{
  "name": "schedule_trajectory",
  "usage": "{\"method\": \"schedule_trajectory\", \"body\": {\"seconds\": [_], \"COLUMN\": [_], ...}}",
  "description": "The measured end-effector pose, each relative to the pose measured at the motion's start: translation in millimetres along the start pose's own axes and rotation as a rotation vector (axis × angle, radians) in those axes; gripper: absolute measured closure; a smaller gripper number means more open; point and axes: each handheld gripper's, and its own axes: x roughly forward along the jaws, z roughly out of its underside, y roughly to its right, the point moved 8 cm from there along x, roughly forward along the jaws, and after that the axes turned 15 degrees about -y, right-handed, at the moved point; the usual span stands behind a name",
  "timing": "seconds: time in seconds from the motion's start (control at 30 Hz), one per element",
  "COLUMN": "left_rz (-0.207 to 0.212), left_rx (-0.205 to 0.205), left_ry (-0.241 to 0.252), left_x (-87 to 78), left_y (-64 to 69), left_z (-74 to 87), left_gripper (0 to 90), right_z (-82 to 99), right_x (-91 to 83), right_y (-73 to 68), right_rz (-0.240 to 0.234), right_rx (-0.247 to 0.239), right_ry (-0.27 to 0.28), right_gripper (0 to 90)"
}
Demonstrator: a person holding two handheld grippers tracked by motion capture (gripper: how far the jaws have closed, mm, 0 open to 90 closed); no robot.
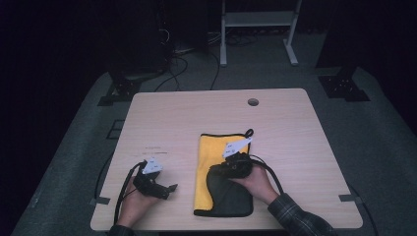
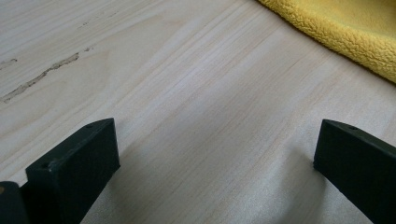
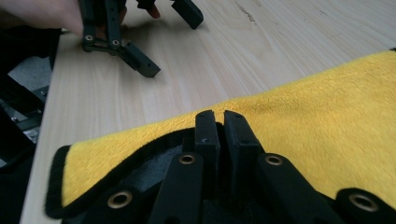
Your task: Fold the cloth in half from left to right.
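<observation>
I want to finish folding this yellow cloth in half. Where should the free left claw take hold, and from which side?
Grip the yellow cloth at its near left corner, coming in low from the left. That black-bound edge lies flat and bare, and the left claw already stands open beside it.

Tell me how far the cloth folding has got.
Done: the yellow cloth lies on the table as a long strip, its near right part already turned over so the grey back faces up. In hand: the right gripper is shut on that turned part's black-trimmed edge. The left gripper rests open on bare wood beside the cloth. Left: probably carrying the edge across and flattening the fold.
</observation>
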Motion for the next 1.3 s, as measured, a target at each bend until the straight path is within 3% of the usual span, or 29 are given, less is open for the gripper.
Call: {"method": "schedule_trajectory", "body": {"seconds": [0.37,0.6,0.87,0.97,1.17,1.3], "left_rz": [-0.001,-0.002,-0.002,-0.002,-0.002,-0.002], "left_rx": [-0.003,0.0,-0.006,-0.006,-0.006,-0.006], "left_ry": [0.0,0.0,0.004,0.004,0.004,0.004], "left_x": [-0.1,-0.2,0.0,0.0,0.1,0.1], "left_y": [-0.1,-0.3,-0.2,-0.2,-0.2,-0.2], "left_z": [0.1,0.1,-0.2,-0.2,-0.2,-0.2], "left_gripper": [0.0,0.0,0.0,0.0,0.0,0.0], "right_z": [32.6,68.3,99.1,102.5,94.2,96.2], "right_x": [-35.2,-47.1,-46.2,-49.2,-61.2,-57.6], "right_y": [-9.8,-19.6,-29.9,-30.4,-26.3,-24.3], "right_rz": [-0.03,-0.043,-0.044,-0.042,-0.029,-0.022], "right_rx": [0.038,0.067,0.083,0.084,0.091,0.096], "right_ry": [0.015,-0.027,-0.098,-0.089,-0.013,-0.033], "right_gripper": [84.0,83.7,80.2,74.1,74.5,75.4]}}
